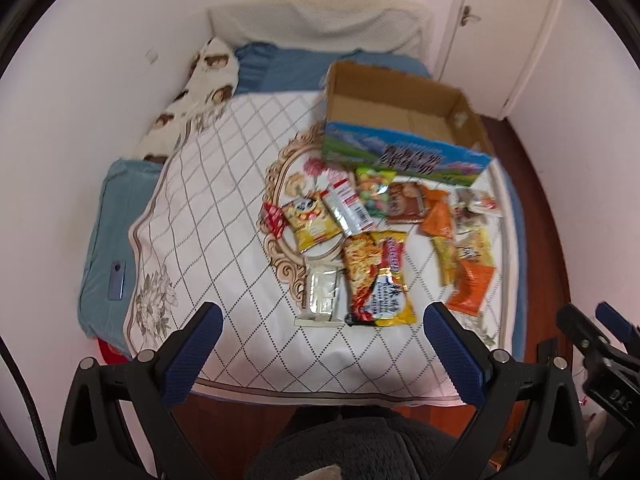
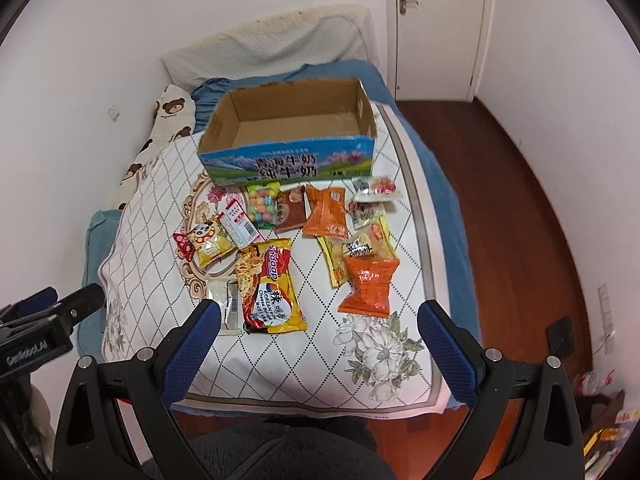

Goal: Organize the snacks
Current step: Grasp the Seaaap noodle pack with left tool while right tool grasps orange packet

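Observation:
An empty open cardboard box [image 1: 404,136] [image 2: 288,140] with a blue printed front stands on the bed. In front of it lie several snack packets: a yellow noodle pack [image 1: 378,280] [image 2: 270,286], a clear white packet [image 1: 322,294] [image 2: 227,306], a small yellow bag [image 1: 310,220] [image 2: 208,240], a candy-ball bag [image 1: 372,196] [image 2: 263,204], a brown packet [image 2: 291,210] and orange bags [image 1: 470,284] [image 2: 368,286]. My left gripper [image 1: 320,320] is open and empty above the bed's near edge. My right gripper [image 2: 318,320] is open and empty, also short of the snacks.
The bed has a white quilted cover [image 1: 224,220] [image 2: 376,344] over a blue sheet [image 1: 104,232]. A bear-print pillow [image 2: 168,120] lies along the left wall. A phone-like device [image 1: 117,280] lies on the sheet. A wooden floor [image 2: 512,200] and a door [image 2: 436,24] lie to the right.

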Tool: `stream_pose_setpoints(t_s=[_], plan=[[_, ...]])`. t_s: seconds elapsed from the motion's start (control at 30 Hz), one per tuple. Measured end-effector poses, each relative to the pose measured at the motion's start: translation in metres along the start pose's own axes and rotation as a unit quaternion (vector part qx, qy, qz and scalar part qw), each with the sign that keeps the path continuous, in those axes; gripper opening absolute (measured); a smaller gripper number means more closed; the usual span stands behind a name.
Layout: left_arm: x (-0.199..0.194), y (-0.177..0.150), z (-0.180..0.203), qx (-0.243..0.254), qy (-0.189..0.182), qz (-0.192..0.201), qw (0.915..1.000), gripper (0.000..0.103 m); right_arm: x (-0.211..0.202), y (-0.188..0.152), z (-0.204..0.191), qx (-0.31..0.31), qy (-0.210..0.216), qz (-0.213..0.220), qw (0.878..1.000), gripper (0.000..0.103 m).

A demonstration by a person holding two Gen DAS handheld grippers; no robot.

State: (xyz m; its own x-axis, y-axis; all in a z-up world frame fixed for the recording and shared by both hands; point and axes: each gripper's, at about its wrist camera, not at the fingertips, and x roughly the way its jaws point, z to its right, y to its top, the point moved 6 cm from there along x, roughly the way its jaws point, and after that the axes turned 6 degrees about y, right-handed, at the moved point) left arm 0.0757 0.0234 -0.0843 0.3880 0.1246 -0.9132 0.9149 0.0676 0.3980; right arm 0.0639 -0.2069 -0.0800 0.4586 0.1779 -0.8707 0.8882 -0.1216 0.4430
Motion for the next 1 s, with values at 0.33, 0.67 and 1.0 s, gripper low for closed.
stream_pose_setpoints(t_s=[0.33,0.67,1.0], plan=[[0.128,0.001,0.037,0.029,0.003,-0.111,0.9934,0.103,0.114,0.008,0.075,0.081,0.017,-0.046,0.996,0.072],[0.253,-0.008,0.098,0.058,-0.036,-0.231,0.9706,0.103,0.234,0.0,0.128,0.104,0.03,-0.151,0.983,0.083],[0.307,-0.006,0.121,0.036,-0.058,-0.247,0.9667,0.096,0.285,-0.025,0.122,0.085,0.058,-0.21,0.972,0.083]])
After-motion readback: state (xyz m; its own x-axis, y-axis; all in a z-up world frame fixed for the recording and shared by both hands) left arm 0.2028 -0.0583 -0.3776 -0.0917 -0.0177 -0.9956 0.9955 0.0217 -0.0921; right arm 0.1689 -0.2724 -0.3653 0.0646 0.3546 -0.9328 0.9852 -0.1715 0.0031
